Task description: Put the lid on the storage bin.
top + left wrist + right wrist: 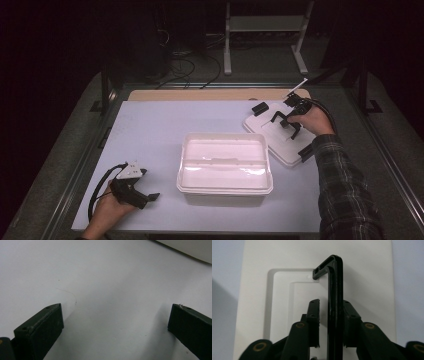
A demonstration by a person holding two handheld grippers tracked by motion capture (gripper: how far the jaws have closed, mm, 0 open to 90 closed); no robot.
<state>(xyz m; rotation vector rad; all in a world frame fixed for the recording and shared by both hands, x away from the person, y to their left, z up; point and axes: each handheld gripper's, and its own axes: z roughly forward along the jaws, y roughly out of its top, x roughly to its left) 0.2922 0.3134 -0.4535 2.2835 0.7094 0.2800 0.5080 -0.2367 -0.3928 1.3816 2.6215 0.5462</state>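
A white plastic bin (225, 136) stands without its lid in the middle of the table. Its white lid (267, 131) lies flat at the right rear, with a black handle (280, 117) raised upright on top. My right gripper (291, 121) reaches over the lid. In the right gripper view its jaws (331, 302) straddle the handle's bar (335, 290). One pad lies against the bar and a narrow gap shows at the other, over the lid (367, 277). My left gripper (152, 196) rests at the front left, wide open (116, 315) over bare table.
Black latches sit at the lid's far end (259, 108) and near end (306, 151). The pale tabletop (150, 130) ends at a wooden strip (200, 94) at the back, and metal frame legs stand beyond it. The bin's wall (190, 248) shows in the left gripper view's upper right corner.
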